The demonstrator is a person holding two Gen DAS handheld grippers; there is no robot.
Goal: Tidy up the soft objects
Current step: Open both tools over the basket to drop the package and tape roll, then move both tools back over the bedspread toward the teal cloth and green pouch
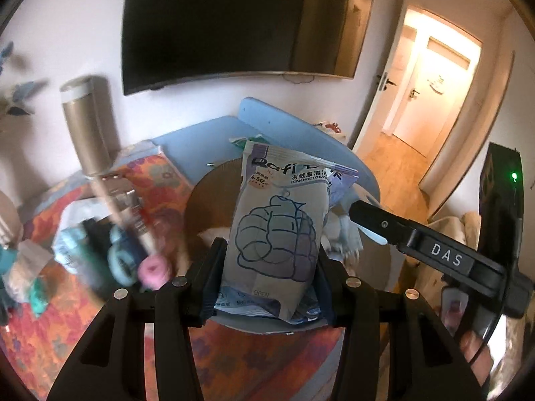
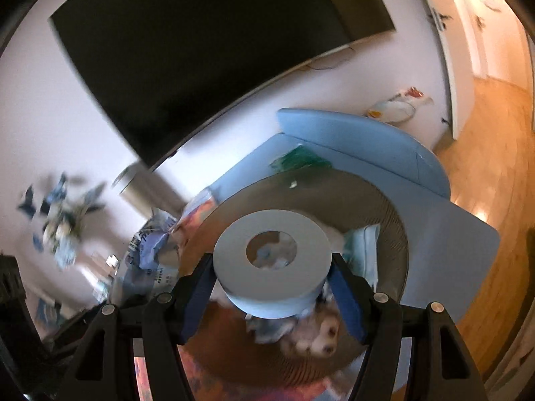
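Over the big round brown basket (image 2: 384,207) on the flowery table (image 1: 67,334), my left gripper (image 1: 267,277) pinches a tall wipes pack (image 1: 277,220) standing up, and my right gripper (image 2: 272,287) squeezes a smaller grey tape roll (image 2: 272,264) lying flat.

Warm daylight is pouring in from the open doorway (image 1: 431,100) and glaring on the wooden floor (image 2: 485,200), while fisheye distortion is bending the television (image 1: 240,23) and motion blur is smearing the gold flask (image 1: 88,123) and the wall decorations (image 2: 57,214).
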